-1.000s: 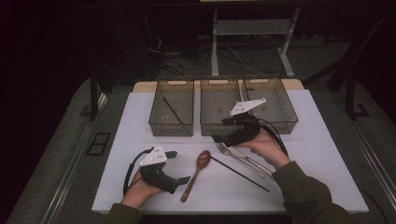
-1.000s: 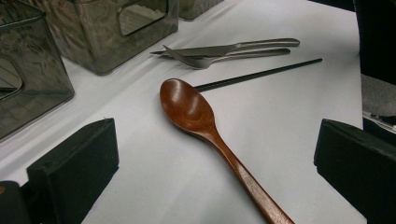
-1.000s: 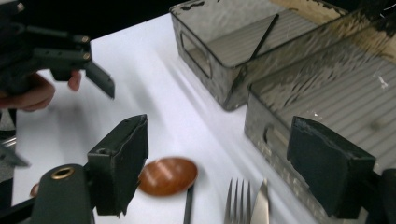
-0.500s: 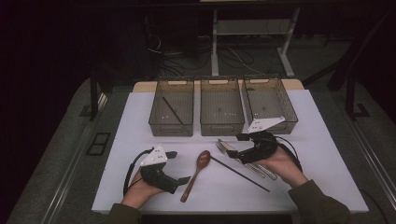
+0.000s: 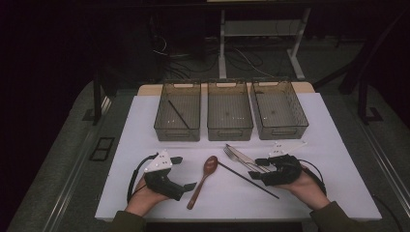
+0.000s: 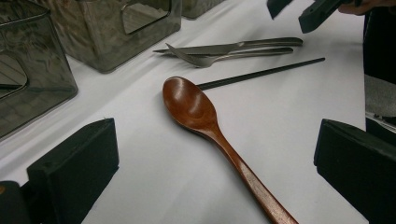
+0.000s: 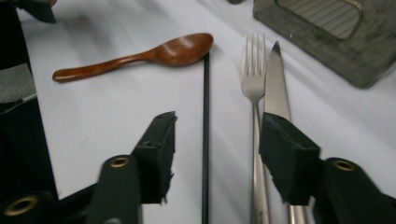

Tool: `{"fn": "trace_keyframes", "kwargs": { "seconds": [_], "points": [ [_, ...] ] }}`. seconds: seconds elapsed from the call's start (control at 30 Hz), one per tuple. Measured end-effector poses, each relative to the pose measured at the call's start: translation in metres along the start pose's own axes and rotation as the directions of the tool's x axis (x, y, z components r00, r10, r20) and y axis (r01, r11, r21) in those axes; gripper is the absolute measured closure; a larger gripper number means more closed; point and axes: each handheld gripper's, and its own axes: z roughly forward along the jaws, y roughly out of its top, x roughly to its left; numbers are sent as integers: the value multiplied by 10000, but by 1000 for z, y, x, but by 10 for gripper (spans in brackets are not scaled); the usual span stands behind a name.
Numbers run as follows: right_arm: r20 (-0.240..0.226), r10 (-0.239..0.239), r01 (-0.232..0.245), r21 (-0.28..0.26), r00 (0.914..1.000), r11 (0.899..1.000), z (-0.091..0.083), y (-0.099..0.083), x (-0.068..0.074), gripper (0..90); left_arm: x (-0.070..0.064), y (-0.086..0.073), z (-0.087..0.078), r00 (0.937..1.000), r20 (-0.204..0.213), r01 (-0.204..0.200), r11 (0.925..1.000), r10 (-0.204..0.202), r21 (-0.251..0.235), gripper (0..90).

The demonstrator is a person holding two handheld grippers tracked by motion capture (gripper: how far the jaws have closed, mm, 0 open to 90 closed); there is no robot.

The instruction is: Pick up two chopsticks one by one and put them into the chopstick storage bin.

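Observation:
On the white mat (image 5: 333, 159) lie a brown wooden spoon (image 5: 203, 178), a black chopstick (image 5: 247, 180), a steel fork (image 5: 238, 159) and a knife (image 5: 247, 159). My left gripper (image 5: 184, 172) rests at the front left, open, and the spoon (image 6: 196, 109) lies on the mat between its jaws. My right gripper (image 5: 256, 169) is low at the front right, open and holding nothing. In the right gripper view the chopstick (image 7: 206, 140) and the fork (image 7: 254, 84) run between the jaws, and the knife (image 7: 276, 88) passes under the right jaw.
Three clear plastic bins stand in a row at the back of the mat: left (image 5: 177, 131), middle (image 5: 230, 129), right (image 5: 283, 130). A second black chopstick (image 5: 178, 113) lies in the left bin. Dark floor, cables and table legs surround the table.
My right gripper has come back from above the right bin and dropped to the mat beside the fork and knife. The left gripper has stayed put.

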Motion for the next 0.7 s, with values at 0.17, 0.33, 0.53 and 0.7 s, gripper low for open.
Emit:
{"fn": "trace_keyframes", "kwargs": {
  "seconds": [0.17,0.33,0.53,0.7],
  "points": [
    [116,9,-11,212,9999,9998,-1,-12,5,532,0,0,0,10000,-13,-35,10000,35,33,0],
    [312,-88,63,786,9995,9969,8,-22,7,621,0,-1,-1,10000,-29,30,10000,-30,23,0],
    [318,-150,109,1253,9994,9921,19,-26,6,701,0,-1,-1,10000,-40,17,10000,-16,47,0],
    [308,-290,240,1502,9991,9884,24,-27,8,731,0,-2,0,10000,-36,19,10000,-18,48,0]
  ]
}}
